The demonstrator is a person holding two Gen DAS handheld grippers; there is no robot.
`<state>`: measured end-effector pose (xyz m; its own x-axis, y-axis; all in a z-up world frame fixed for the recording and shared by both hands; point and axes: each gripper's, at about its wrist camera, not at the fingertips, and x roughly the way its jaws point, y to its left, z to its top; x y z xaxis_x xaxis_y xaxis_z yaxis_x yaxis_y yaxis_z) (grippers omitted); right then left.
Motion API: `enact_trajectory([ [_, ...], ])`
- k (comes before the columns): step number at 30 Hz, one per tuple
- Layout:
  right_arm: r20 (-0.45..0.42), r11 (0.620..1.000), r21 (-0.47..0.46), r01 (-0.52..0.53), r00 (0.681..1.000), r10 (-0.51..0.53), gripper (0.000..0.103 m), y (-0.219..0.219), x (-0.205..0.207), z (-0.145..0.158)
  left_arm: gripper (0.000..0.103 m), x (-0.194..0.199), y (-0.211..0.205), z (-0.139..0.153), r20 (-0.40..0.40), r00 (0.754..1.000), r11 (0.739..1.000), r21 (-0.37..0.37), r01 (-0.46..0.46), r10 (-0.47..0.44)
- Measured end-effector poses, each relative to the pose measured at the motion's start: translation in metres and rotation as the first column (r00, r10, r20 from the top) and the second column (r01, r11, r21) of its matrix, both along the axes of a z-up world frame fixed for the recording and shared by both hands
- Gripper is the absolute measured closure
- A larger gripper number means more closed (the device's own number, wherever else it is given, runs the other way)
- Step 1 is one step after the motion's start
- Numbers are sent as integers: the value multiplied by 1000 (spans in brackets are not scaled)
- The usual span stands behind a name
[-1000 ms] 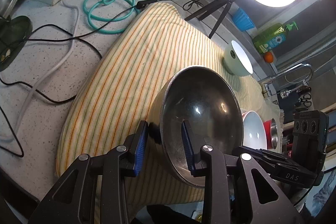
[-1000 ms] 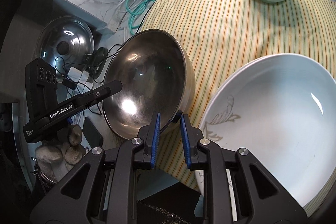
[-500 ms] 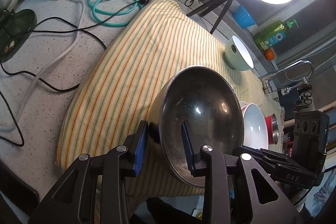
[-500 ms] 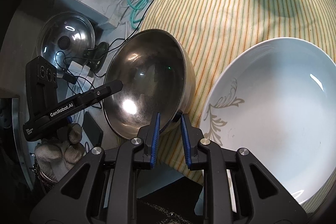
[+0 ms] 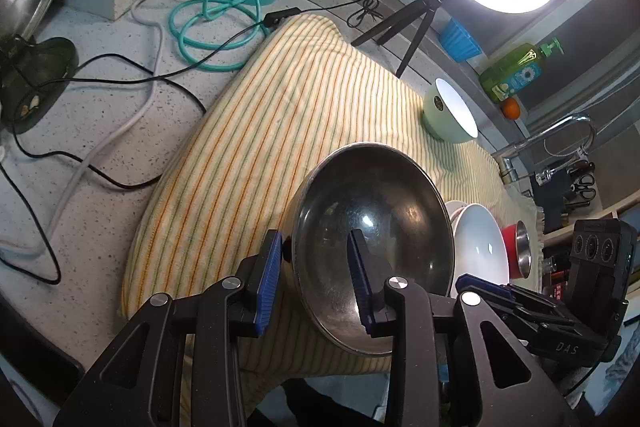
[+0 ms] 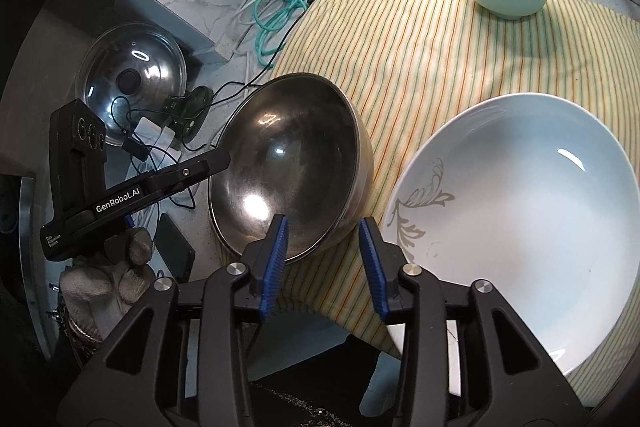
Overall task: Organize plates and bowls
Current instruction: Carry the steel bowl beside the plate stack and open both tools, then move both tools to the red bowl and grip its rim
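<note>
Steel bowl (image 5: 372, 227), likely light, stiff, slippery: left gripper (image 5: 316, 279) clamps its thin rim, the best hold, while right gripper (image 6: 328, 259) opens, rim between unpressed pads.

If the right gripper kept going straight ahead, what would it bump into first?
Probably the rim of the steel bowl, which sits between the opening pads of the right gripper. The striped cloth lies just beneath, though depth is hard to judge.

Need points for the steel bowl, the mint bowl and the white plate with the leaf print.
steel bowl (image 6: 288, 163), right wrist view, inner wall.
mint bowl (image 6: 508, 1), right wrist view, outer side.
white plate (image 6: 520, 211), right wrist view, bare centre.
</note>
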<state>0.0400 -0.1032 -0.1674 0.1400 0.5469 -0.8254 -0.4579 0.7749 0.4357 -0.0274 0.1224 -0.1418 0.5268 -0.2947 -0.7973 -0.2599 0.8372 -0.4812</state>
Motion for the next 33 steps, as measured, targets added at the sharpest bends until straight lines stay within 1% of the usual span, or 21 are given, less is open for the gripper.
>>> enact_trajectory([
  [2, 14, 1000, 2, 5, 1000, -5, 61, -3, -2, 4, 71, 0, 0, 3, 5, 1000, 1000, 4, 0, 0],
  [4, 30, 1000, 5, 13, 999, -13, 52, -8, -2, 9, 70, 0, -1, 7, 12, 1000, 1000, 12, -3, 2],
  [5, 39, 1000, 4, 17, 999, -17, 49, -10, -3, 11, 70, 1, -1, 9, 16, 1000, 1000, 16, -3, 3],
  [6, 48, 1000, 1, 22, 999, -22, 45, -12, -3, 13, 66, 1, -2, 10, 19, 1000, 1000, 17, -4, 4],
  [7, 60, 1000, -2, 27, 998, -27, 44, -15, -3, 16, 62, 1, -2, 13, 25, 1000, 1000, 19, -7, 6],
  [9, 76, 999, -6, 36, 997, -35, 43, -20, -3, 20, 59, 2, -4, 16, 35, 999, 1000, 25, -8, 7],
  [11, 95, 999, -10, 47, 994, -46, 36, -27, -4, 25, 55, 3, -6, 20, 41, 999, 999, 34, -13, 11],
  [12, 106, 998, -12, 54, 993, -53, 29, -30, -4, 27, 51, 4, -7, 22, 44, 999, 999, 34, -14, 12],
  [13, 116, 998, -12, 62, 991, -60, 23, -34, -4, 29, 50, 5, -8, 23, 47, 999, 999, 35, -15, 13],
  [14, 120, 998, -11, 68, 991, -66, 22, -37, -4, 31, 50, 6, -10, 25, 51, 999, 999, 35, -15, 13],
  [18, 135, 995, -10, 101, 986, -99, 20, -54, 1, 37, 49, 10, -17, 29, 59, 998, 999, 40, -9, 7],
  [21, 153, 991, -14, 134, 980, -130, 14, -71, 3, 41, 49, 13, -27, 34, 68, 998, 999, 54, 5, -8],
  [22, 159, 989, -12, 147, 977, -144, 13, -78, 4, 43, 49, 14, -30, 35, 71, 997, 998, 60, 9, -14],
  [24, 164, 985, -12, 170, 972, -166, 13, -89, 6, 46, 47, 17, -38, 37, 76, 997, 998, 62, 22, -27],
  [25, 168, 983, -12, 183, 969, -179, 13, -96, 7, 47, 42, 20, -43, 38, 77, 996, 998, 63, 28, -33],
  [27, 175, 978, -16, 207, 964, -201, 13, -109, 10, 49, 38, 23, -50, 39, 80, 996, 997, 71, 32, -38],
  [31, 218, 967, -63, 248, 949, -229, 12, -133, 14, 50, 38, 32, -69, 40, 84, 994, 994, 85, 65, -72],
  [33, 213, 962, -60, 265, 945, -247, 12, -148, 16, 50, 38, 36, -78, 40, 84, 992, 993, 85, 82, -89],
])
